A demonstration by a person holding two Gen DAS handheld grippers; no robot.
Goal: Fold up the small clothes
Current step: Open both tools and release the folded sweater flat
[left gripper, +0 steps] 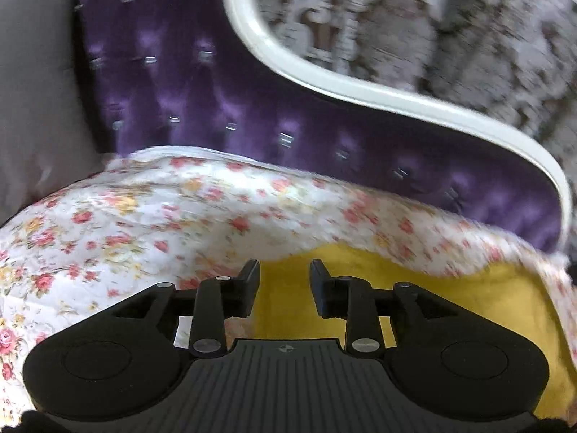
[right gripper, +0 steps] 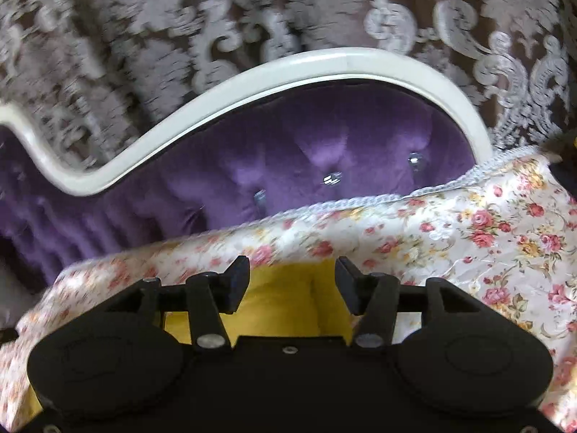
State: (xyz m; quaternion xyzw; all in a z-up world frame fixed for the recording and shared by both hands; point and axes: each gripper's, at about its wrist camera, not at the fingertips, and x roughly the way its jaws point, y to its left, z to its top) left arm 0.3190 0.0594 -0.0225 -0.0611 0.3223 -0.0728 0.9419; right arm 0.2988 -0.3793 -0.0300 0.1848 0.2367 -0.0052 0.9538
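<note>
A yellow garment [left gripper: 468, 306] lies flat on the floral bedspread [left gripper: 144, 223]. In the left wrist view it spreads under and to the right of my left gripper [left gripper: 285, 270], whose jaws stand a little apart over the cloth's far edge, with nothing pinched between the fingertips. In the right wrist view the yellow garment [right gripper: 285, 299] shows between and beneath the fingers of my right gripper [right gripper: 292, 267]. These jaws stand wider apart, and the cloth lies below them, not held. The floral bedspread [right gripper: 468, 252] surrounds the garment. Most of the garment is hidden under both gripper bodies.
A purple tufted headboard [left gripper: 216, 108] with a curved white frame [left gripper: 360, 90] rises just behind the bed. Patterned brown and silver fabric [right gripper: 252, 18] hangs beyond it. A grey pillow [left gripper: 32, 90] stands at the far left. The bedspread's braided edge [right gripper: 450, 184] runs along the headboard.
</note>
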